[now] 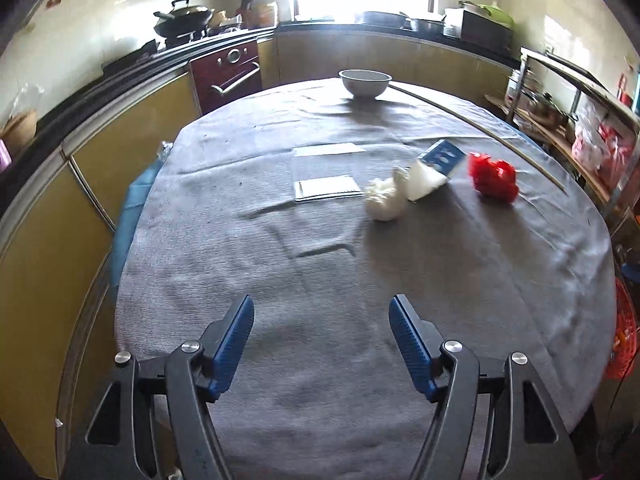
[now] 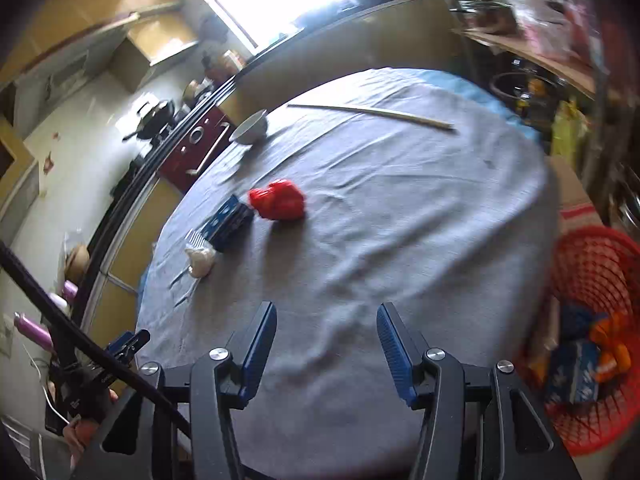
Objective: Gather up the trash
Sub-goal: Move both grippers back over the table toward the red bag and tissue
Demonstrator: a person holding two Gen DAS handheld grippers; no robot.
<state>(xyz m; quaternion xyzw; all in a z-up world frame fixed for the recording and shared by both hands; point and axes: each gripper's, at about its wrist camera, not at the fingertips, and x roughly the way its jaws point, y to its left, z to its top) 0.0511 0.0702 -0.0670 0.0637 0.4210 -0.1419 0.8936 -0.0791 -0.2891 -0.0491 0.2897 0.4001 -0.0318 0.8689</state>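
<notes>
Left gripper (image 1: 322, 322) wide open, holding nothing, low over the gray tablecloth (image 1: 320, 360). Far ahead of its fingers and a bit right: white paper ball (image 1: 385, 200), blue box (image 1: 434, 162), red crumpled bag (image 1: 494, 176). Right gripper (image 2: 326, 328) wide open too, empty. Red bag ahead, a bit left. Red basket (image 2: 596, 264) off to the right, trash inside.

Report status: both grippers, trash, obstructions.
Left gripper and right gripper open, empty. Red wad, white wad, blue box on table. Path unobstructed.
</notes>
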